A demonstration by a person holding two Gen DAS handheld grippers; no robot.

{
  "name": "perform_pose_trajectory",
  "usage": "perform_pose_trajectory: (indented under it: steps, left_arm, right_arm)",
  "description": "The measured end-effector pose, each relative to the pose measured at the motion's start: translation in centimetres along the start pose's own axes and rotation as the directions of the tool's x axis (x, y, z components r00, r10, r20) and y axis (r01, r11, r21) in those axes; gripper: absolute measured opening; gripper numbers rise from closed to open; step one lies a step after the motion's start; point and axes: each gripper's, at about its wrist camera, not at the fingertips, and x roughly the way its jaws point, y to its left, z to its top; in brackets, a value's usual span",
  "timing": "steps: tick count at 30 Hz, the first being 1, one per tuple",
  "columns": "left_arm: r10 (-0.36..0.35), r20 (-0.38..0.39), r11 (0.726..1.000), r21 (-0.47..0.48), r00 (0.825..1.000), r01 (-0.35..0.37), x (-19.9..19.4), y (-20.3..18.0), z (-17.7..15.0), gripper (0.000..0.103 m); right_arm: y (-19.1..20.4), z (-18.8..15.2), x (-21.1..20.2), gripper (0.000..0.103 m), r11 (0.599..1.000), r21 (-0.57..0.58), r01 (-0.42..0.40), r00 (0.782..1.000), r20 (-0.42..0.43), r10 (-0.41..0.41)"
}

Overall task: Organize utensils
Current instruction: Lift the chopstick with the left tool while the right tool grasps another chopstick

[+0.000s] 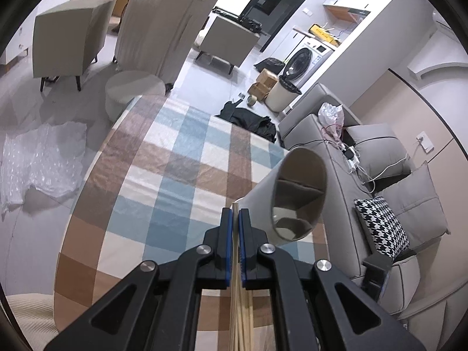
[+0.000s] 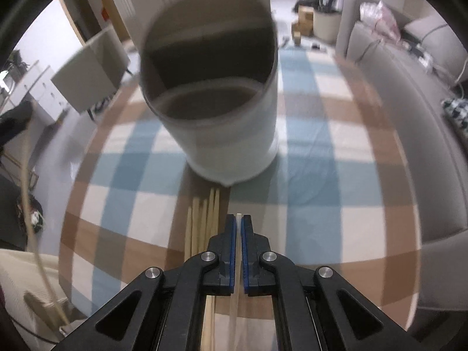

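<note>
A grey cylindrical utensil holder (image 1: 289, 199) with an inner divider stands on the checked tablecloth (image 1: 163, 158). It also shows in the right wrist view (image 2: 222, 117), empty. My left gripper (image 1: 235, 213) is shut on a bundle of wooden chopsticks (image 1: 238, 307), its tips just left of the holder's base. My right gripper (image 2: 239, 219) is shut on a thin pale chopstick (image 2: 234, 316), just in front of the holder. Several wooden chopsticks (image 2: 204, 222) show left of the right gripper.
A grey sofa (image 1: 389, 204) with cushions runs along the table's right side. A round stool (image 1: 134, 87), armchairs (image 1: 67, 35) and bubble wrap (image 1: 41, 161) are on the floor to the left. A bin (image 1: 280, 92) and boxes are beyond the table.
</note>
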Motion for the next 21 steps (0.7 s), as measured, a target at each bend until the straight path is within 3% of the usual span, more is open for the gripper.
perform_pose_trajectory:
  steps: [5,11,21]
  left_arm:
    - [-0.009,0.077,0.999,0.031,0.997,0.007,-1.9,-1.7,0.0,0.0]
    - [-0.032,0.165,0.998,0.057,0.986,0.023,-4.3,-4.2,0.1,0.0]
    - [-0.009,0.247,0.99,0.14,0.969,-0.027,-6.0,-8.6,1.4,0.0]
  right_arm:
    - [0.6,0.2,-3.2,0.003,1.0,-0.018,-0.006,0.992,0.123,0.008]
    - [0.4,-0.1,-7.5,0.002,0.999,-0.046,-0.004,0.967,0.255,0.016]
    - [-0.3,-0.7,-11.2,0.002,0.998,-0.034,-0.052,0.923,0.38,0.061]
